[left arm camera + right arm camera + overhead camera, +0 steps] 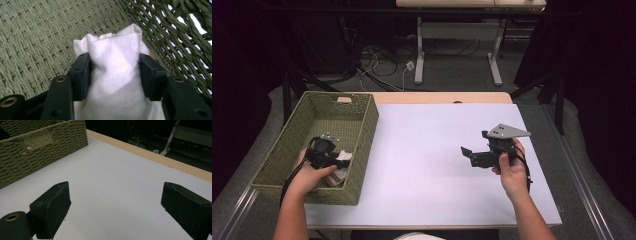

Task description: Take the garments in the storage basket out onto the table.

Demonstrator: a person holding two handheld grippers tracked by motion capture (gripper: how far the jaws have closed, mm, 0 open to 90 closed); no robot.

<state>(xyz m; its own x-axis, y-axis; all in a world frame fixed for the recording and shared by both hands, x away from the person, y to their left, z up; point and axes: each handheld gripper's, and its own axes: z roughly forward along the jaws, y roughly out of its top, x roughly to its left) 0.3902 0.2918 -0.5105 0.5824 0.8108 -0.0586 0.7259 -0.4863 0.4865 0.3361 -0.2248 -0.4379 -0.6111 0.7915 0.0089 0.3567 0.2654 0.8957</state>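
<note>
1. Nearest the person, at about 8 o'clock on the bench point(437, 150): the left claw point(341, 161) is down inside the woven basket point(362, 135), by its right-hand wall. In the left gripper view the white cloth point(115, 70) bulges up between the two jaws, and both pads press into its sides. Claw clenched on the cloth, not fully closed; the fabric fills the gap.

2. The cloth rests low in the basket, touching or nearly touching the woven wall at the claw's 2 o'clock. A pale folded stack sits under the claw in the high view; I cannot tell how many pieces.

3. At about 4 o'clock on the bench: the right claw point(469, 155) hovers above the bare white surface, jaws spread wide, nothing between them. Released.

4. Farther out, at 12 o'clock: the wooden bench edge point(150, 155), then the floor with cables.

5. Judgement on the step in hand, taking the cloth out:
   - lift straight up first, so the fabric clears the rim before swinging toward 3 o'clock;
   - keep the grip firm, since soft cloth may slip;
   - watch that a fold does not snag on the weave.
</note>
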